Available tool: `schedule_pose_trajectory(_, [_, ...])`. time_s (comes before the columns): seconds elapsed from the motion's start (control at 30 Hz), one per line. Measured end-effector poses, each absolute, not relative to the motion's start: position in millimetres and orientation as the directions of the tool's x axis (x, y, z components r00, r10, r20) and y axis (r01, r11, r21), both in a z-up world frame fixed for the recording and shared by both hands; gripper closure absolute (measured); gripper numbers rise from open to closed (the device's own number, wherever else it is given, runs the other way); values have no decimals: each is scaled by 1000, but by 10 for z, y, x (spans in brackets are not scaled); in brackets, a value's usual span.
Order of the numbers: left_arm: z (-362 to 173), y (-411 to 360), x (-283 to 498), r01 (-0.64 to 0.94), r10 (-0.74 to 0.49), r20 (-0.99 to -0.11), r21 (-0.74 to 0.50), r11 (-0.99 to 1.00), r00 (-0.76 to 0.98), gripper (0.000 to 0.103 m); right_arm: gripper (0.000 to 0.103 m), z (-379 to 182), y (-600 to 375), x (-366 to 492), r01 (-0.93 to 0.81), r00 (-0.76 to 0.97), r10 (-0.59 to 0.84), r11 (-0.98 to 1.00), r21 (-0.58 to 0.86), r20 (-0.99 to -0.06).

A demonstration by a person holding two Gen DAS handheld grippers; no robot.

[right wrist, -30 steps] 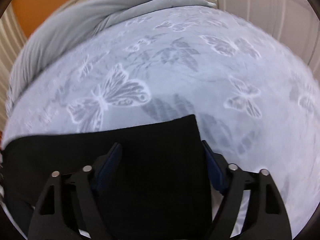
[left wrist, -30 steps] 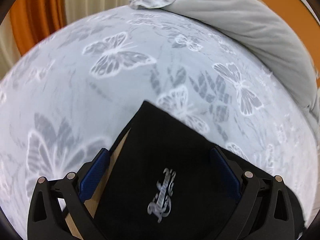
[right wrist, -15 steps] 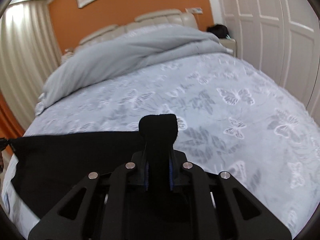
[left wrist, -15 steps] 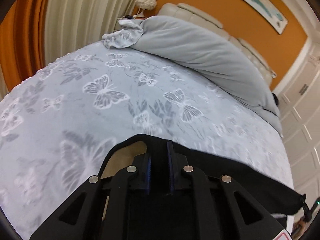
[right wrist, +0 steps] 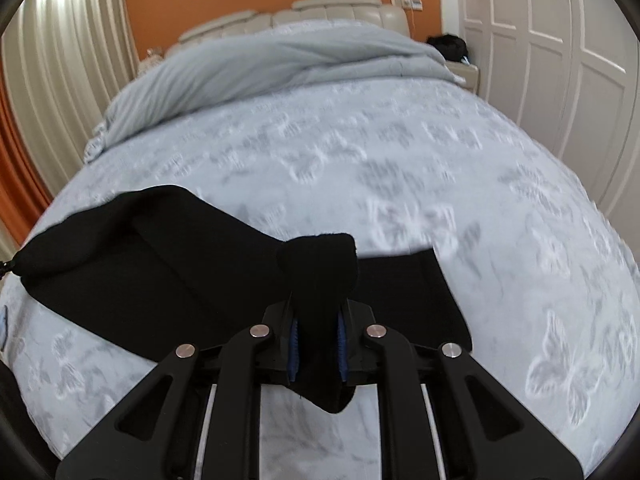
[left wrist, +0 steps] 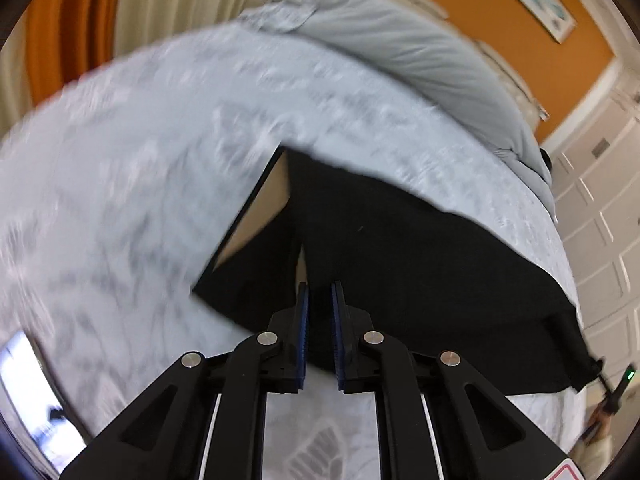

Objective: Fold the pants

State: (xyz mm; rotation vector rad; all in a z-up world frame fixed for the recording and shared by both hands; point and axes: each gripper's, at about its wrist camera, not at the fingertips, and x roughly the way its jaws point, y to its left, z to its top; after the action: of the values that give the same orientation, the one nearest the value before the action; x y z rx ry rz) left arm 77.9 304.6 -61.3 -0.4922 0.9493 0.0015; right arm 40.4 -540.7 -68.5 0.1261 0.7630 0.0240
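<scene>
Black pants [left wrist: 400, 248] lie spread across a pale blue butterfly-print bed [left wrist: 140, 128]. In the left wrist view my left gripper [left wrist: 319, 296] is shut on the near edge of the pants, whose tan lining [left wrist: 260, 208] shows at the left end. In the right wrist view my right gripper [right wrist: 318, 320] is shut on a bunched fold of the pants [right wrist: 320, 264], lifted off the bed [right wrist: 400, 160]. The rest of the pants [right wrist: 140, 248] stretches left, and a flat end [right wrist: 408, 296] lies under the gripper.
A grey duvet [right wrist: 280, 60] is heaped at the head of the bed, before a cream headboard [right wrist: 320, 8] and orange wall. Curtains [right wrist: 60, 60] hang at the left. White wardrobe doors [right wrist: 560, 60] stand at the right.
Both grippers went from open over the pants to shut on them. They have lifted and pulled the cloth toward me, so the pants now hang raised and stretched between them.
</scene>
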Motion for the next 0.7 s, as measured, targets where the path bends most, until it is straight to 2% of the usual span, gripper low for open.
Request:
schedule_pose_trajectory(0.03, [-692, 3099, 734, -259, -211, -786, -424, 868, 582, 84, 89, -744, -5423, 396, 35, 716, 63, 991, 127, -695])
schedule_pose_trajectory(0.07, [-713, 3132, 688, -291, -215, -780, -451, 843, 587, 70, 89, -785, -5435, 379, 43, 711, 62, 990, 132, -700])
schedule_pose_trajectory(0.1, [-709, 3153, 622, -315, -227, -760, -494, 811, 609, 61, 88, -830, -5435, 363, 52, 706, 59, 989, 135, -706])
schedule_pose_trajectory(0.17, [-646, 3153, 465, -342, -253, -695, -596, 727, 673, 14, 88, -871, -5406, 315, 54, 707, 58, 989, 136, -704])
schedule_pose_trajectory(0.2, [-631, 3130, 449, -354, -254, -688, -611, 708, 680, 10, 87, -877, -5404, 295, 56, 712, 59, 988, 141, -700])
schedule_pose_trajectory(0.37, [-845, 2953, 739, -434, -393, -692, -702, 565, 606, 11, 85, -890, -5398, 246, 75, 718, 62, 983, 166, -694])
schedule_pose_trajectory(0.5, [-858, 2880, 987, -409, -441, -630, -764, 499, 639, 12, 84, -899, -5375, 234, 79, 717, 59, 983, 165, -695])
schedule_pose_trajectory(0.53, [-867, 2861, 1041, -405, -451, -622, -772, 490, 640, 14, 84, -901, -5378, 235, 79, 717, 60, 983, 166, -695])
schedule_pose_trajectory(0.6, [-922, 2849, 1116, -411, -473, -615, -782, 468, 632, 32, 82, -915, -5382, 231, 84, 715, 59, 982, 170, -696])
schedule_pose_trajectory(0.63, [-969, 2868, 1166, -431, -478, -625, -777, 459, 617, 59, 81, -923, -5384, 229, 90, 715, 56, 981, 171, -697])
schedule_pose_trajectory(0.67, [-1011, 2896, 1194, -444, -486, -629, -775, 450, 607, 95, 77, -935, -5393, 228, 98, 713, 50, 980, 171, -699])
schedule_pose_trajectory(0.7, [-1045, 2919, 1200, -452, -494, -628, -777, 439, 601, 103, 72, -949, -5403, 224, 108, 711, 45, 979, 172, -702])
